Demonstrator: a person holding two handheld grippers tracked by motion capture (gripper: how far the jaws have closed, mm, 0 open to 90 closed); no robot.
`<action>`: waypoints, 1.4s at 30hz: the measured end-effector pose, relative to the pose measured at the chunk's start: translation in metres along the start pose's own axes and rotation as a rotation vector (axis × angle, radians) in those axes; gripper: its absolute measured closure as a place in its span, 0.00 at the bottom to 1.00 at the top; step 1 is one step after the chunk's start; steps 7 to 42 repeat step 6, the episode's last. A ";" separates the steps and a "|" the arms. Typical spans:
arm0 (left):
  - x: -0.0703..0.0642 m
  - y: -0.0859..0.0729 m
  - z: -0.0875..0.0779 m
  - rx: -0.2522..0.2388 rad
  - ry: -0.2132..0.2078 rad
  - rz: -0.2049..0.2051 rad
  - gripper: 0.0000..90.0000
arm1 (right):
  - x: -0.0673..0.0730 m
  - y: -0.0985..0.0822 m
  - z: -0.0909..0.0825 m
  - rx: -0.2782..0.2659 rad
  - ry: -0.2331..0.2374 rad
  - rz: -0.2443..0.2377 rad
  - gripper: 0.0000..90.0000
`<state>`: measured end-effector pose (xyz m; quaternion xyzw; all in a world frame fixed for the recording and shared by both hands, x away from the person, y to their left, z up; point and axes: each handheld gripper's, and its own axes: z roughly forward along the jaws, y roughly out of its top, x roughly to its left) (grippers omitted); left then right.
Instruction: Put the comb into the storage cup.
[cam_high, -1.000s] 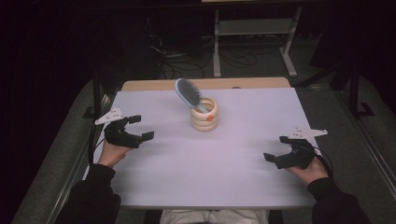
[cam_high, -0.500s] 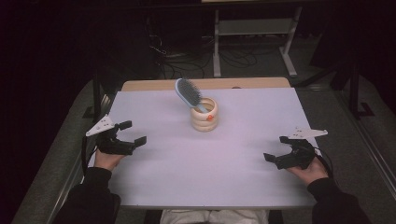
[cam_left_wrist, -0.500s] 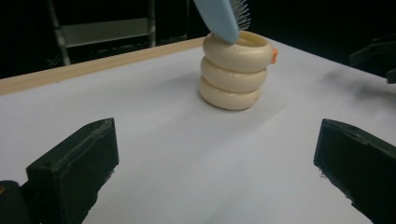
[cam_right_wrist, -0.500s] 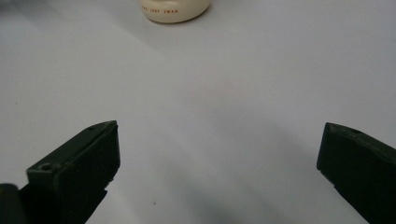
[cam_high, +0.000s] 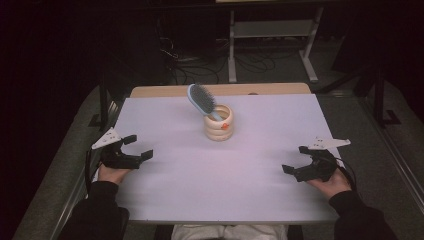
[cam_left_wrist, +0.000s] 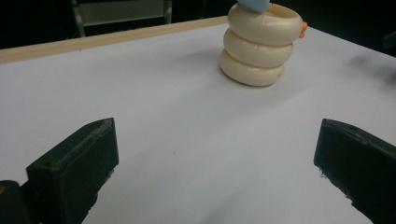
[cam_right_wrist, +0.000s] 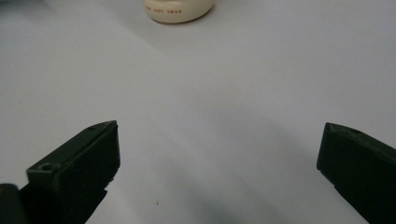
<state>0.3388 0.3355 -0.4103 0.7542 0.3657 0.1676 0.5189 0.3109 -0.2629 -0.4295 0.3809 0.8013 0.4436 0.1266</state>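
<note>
Left gripper (cam_high: 131, 148) low at the surface's (cam_high: 210, 185) left edge, jaws wide, nothing between them. Right gripper (cam_high: 298, 160) low near the right edge, jaws wide too, empty.

Hairbrush (cam_high: 200, 99) stands handle-down in a cream ringed holder (cam_high: 219, 122), bristle head leaning up and away toward the far left. Holder sits well ahead of both sets of jaws, off to the right of the left jaws and to the left of the right ones; seen from the left gripper view it is ahead and right (cam_left_wrist: 263, 44), with the blue handle (cam_left_wrist: 253, 4) poking out the top.

Risks, as judged: the brush is top-heavy and tilted, so a sideways pull on it could tip the holder over. The holder looks light; a jaw bumping its rings on approach may shove it toward the far wooden edge (cam_high: 220, 90). A pinch on the bristles rather than the handle may slip.

Room: open bare surface between both sets of jaws and the holder, nothing to dodge. Left hand sits right at the surface's edge, little margin outward
</note>
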 end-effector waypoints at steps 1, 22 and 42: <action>0.000 0.000 0.000 0.000 0.000 -0.004 0.00 | 0.000 0.000 0.000 0.000 0.001 0.001 0.00; 0.002 -0.001 -0.001 -0.003 0.003 -0.012 0.00 | 0.000 0.000 0.001 -0.002 0.001 0.003 0.00; 0.002 -0.001 -0.001 -0.003 0.003 -0.012 0.00 | 0.000 0.000 0.001 -0.002 0.001 0.003 0.00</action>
